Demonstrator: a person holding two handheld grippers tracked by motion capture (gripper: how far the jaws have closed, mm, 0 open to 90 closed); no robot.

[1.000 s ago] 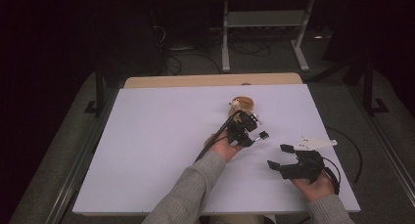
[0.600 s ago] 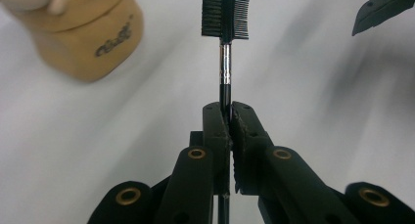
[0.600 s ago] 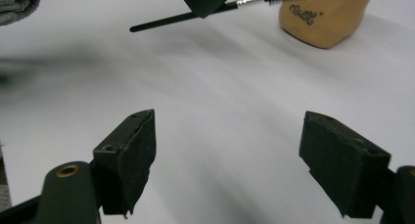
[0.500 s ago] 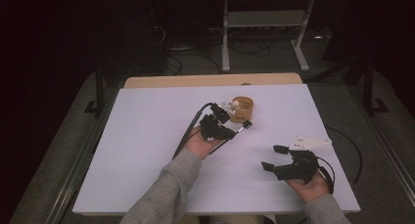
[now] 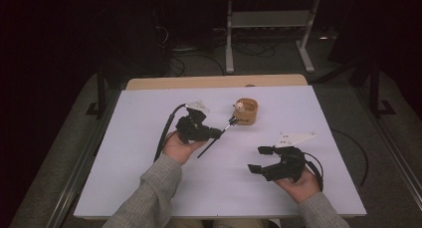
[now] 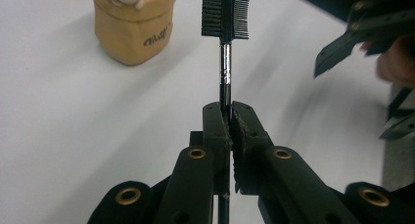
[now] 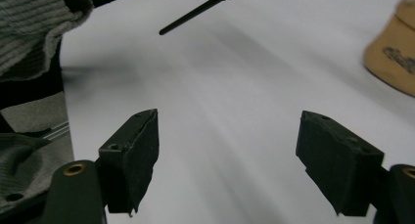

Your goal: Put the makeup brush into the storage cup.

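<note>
Brow brush-comb (image 6: 225, 43): thin black handle with a chrome ferrule, double head with black bristles on one side and a fine-toothed comb on the other. It is clamped by its handle between closed black jaws and held clear of the white table (image 5: 149, 188), head pointing towards the tan pouch-shaped holder (image 6: 133, 26), which stands upright just beside the head.

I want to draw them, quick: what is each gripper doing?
Left gripper: closed on the brush.
Right gripper: open, holding nothing.
</note>
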